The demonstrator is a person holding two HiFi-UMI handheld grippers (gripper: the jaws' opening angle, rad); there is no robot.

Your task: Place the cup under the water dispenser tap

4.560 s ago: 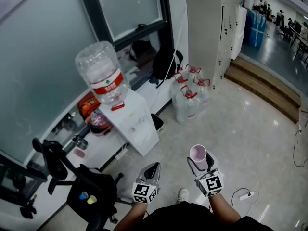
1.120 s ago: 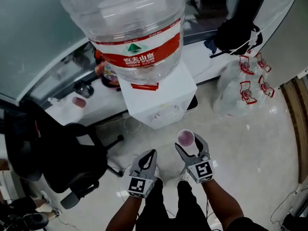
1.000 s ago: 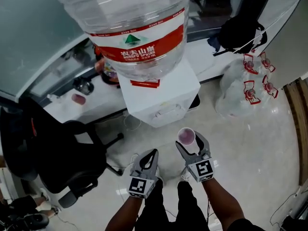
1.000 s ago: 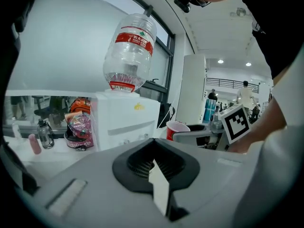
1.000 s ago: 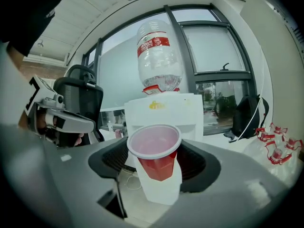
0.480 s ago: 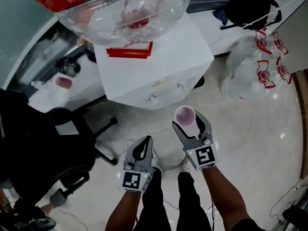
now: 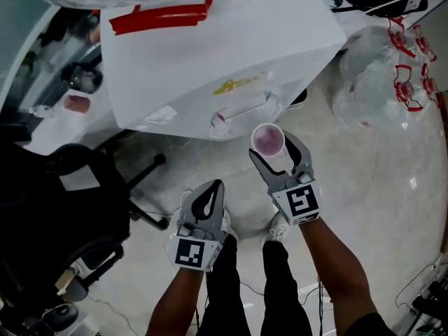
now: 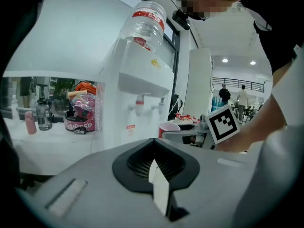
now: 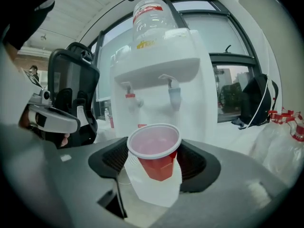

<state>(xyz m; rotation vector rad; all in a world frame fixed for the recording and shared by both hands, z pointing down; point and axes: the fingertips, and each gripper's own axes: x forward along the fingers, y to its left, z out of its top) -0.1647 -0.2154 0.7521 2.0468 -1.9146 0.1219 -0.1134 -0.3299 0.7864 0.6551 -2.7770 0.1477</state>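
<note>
Approach to the water dispenser (image 7: pixel 231 47) seems to be the step in hand: your right claw (image 7: pixel 274 147) is gripping the red cup (image 9: pixel 154 152) upright by its sides, jaws fairly wide around it. The cup is hanging in the air in front of the taps (image 9: pixel 173 93), not yet under either one. Next you are probably needing to bring it forward beneath one spout while keeping it level; both forearms are reaching forward side by side, claws pointing slightly downward, and your left claw (image 7: pixel 208 200) is hanging closed and empty.
</note>
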